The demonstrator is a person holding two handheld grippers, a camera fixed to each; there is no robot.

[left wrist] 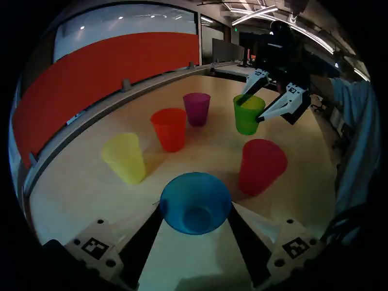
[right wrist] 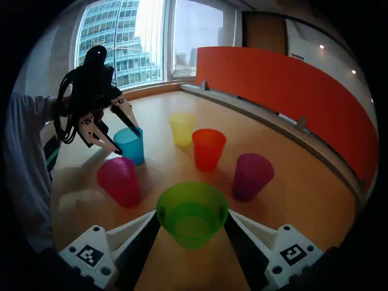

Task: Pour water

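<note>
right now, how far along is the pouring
Done: the left tongs grip the blue cup and the right tongs grip the green cup. In hand: both cups stand upright on the table, neither tilted. Left: lifting, tilting and pouring one into the other; I cannot tell whether either holds water.

- blue cup [left wrist: 196, 203]: outer base hidden behind own rim; water inside or not, can't tell.
- green cup [right wrist: 192, 213]: same, water level unclear.
- red cup [left wrist: 261, 165]: upright or flipped, can't tell.
- sleeve [left wrist: 356, 131]: cut off at rt edge.
- far furniture [left wrist: 227, 51]: dark, too small to ID.
</note>
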